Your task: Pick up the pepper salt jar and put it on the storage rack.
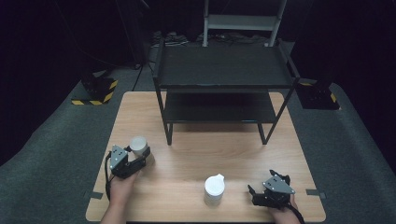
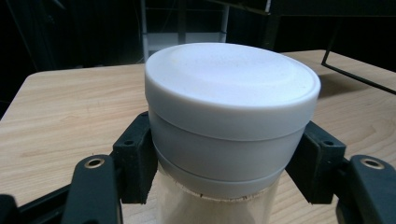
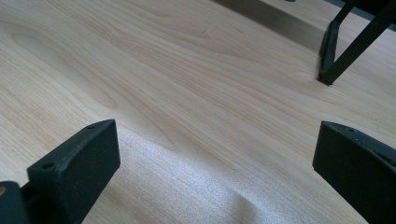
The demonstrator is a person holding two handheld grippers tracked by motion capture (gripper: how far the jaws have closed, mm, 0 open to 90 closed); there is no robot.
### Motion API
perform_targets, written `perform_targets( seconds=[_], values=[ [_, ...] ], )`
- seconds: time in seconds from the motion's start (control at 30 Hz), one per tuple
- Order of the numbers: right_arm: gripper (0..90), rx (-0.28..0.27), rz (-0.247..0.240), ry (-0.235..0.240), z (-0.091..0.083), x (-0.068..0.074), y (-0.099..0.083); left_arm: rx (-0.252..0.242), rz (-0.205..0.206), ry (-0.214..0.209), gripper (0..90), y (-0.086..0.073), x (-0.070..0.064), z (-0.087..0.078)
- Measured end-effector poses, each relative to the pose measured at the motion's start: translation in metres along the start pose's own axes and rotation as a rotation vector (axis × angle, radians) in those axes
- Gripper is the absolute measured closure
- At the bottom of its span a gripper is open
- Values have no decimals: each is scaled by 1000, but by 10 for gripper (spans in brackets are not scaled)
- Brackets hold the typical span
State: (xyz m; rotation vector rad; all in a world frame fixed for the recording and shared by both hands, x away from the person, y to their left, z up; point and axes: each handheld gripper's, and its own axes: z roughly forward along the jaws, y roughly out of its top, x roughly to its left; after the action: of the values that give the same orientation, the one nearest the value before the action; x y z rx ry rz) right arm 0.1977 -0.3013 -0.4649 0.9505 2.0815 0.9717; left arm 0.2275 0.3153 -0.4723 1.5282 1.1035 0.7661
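Gripping upright white-lidded jar (image 2: 232, 116), axis vertical, left gripper (image 1: 135, 161) jaws clamped; right gripper (image 1: 258, 192) jaws wide.

both grippers are black, each topped with a grey three-cornered plate: left gripper (image 1: 140, 156), right gripper (image 1: 254, 191). their jaws are blocky, matte pads with small screw holes (brass-ringed holes sit behind the left ones). black cables trail back.

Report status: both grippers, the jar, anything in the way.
Left gripper shut on white-lidded jar, jar upright on table. Right gripper open, holding nothing, low over the wood. Second white container stands between them; black shelf rack behind.
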Motion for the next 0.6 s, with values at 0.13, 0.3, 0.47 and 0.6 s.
perform_targets(
  seconds=[0.13, 0.3, 0.47, 0.6],
  values=[
    [0, 3, 2, 3, 0, -1, 0, -6, 5, -10, 342, 4, -1, -3],
    [0, 2, 7, 2, 0, -1, 0, -20, 19, -28, 342, 12, -4, -8],
    [0, 3, 6, 2, 0, -1, 1, -36, 37, -35, 342, 22, -10, -12],
    [0, 3, 7, 3, 0, -1, 0, -49, 35, -53, 342, 30, -13, -15]
  ],
)
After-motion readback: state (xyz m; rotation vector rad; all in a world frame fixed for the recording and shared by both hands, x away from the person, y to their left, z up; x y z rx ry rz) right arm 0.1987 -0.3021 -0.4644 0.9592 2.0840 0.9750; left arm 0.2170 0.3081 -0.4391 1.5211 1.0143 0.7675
